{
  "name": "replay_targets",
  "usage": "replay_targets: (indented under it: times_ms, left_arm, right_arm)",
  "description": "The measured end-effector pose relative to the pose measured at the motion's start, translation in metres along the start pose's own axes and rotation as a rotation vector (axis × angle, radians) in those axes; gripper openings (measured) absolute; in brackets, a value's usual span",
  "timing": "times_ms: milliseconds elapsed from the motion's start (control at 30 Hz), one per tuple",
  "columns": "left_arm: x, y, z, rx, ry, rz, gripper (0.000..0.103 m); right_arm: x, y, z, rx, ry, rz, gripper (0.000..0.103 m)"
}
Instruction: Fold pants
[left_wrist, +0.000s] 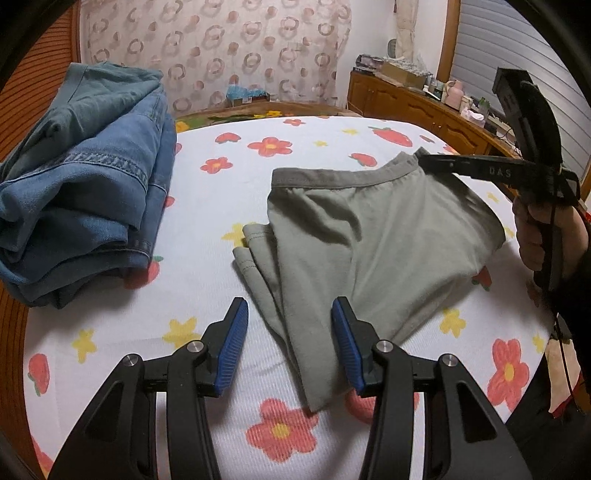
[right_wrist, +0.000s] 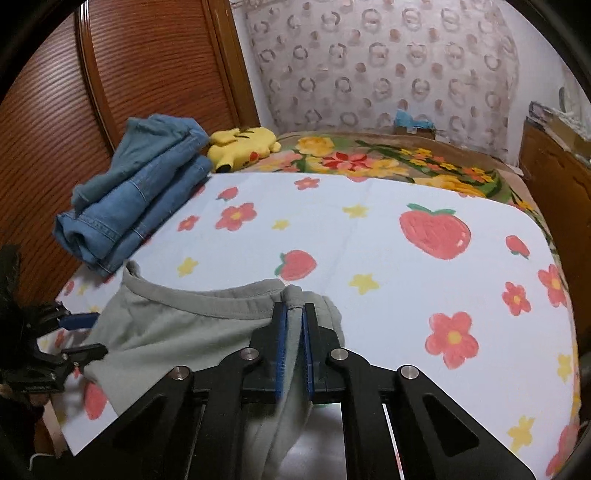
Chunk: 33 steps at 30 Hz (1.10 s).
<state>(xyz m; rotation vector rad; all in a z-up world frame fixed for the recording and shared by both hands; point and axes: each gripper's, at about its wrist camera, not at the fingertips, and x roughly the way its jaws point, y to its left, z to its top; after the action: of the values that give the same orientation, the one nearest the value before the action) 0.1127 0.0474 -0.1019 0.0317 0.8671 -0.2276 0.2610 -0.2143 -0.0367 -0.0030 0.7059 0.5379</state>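
Observation:
Grey-green pants lie folded on the flowered sheet, waistband at the far side. My left gripper is open and empty, just above the near folded edge of the pants. My right gripper is shut on the pants' waistband at its right corner and holds that corner a little raised. In the left wrist view the right gripper reaches in from the right onto the waistband. The left gripper shows at the left edge of the right wrist view.
A pile of folded blue jeans sits at the left of the bed, also in the right wrist view. A yellow plush toy lies behind it. A wooden wardrobe stands left, a wooden cabinet right.

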Motion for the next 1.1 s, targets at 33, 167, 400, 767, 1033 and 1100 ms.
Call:
replay_targets:
  times_ms: [33,167,400,767,1033,1100]
  left_arm:
    - [0.000,0.000,0.000,-0.002,0.001,0.000,0.049]
    - [-0.001,0.000,0.004,-0.005,-0.002,-0.001,0.049]
    - [-0.005,0.005,0.019,-0.061,-0.037,-0.024,0.077]
    - [0.006,-0.004,0.043,-0.016,-0.047,0.001,0.077]
    - [0.015,-0.009,0.060,0.028,-0.041,0.001,0.058]
    - [0.021,-0.007,0.064,0.027,-0.030,0.006,0.053]
  right_arm:
    - [-0.001,0.001,0.000,0.002,-0.001,-0.006,0.016]
    - [-0.012,0.006,0.000,-0.008,-0.018,-0.010,0.027]
    - [-0.020,0.008,-0.007,-0.054,-0.001,-0.018,0.039]
    - [-0.024,0.004,-0.012,-0.085,0.027,-0.003,0.047]
    - [-0.019,0.003,-0.010,-0.106,0.048,-0.010,0.047]
    - [-0.017,0.002,-0.009,-0.107,0.054,-0.008,0.047]
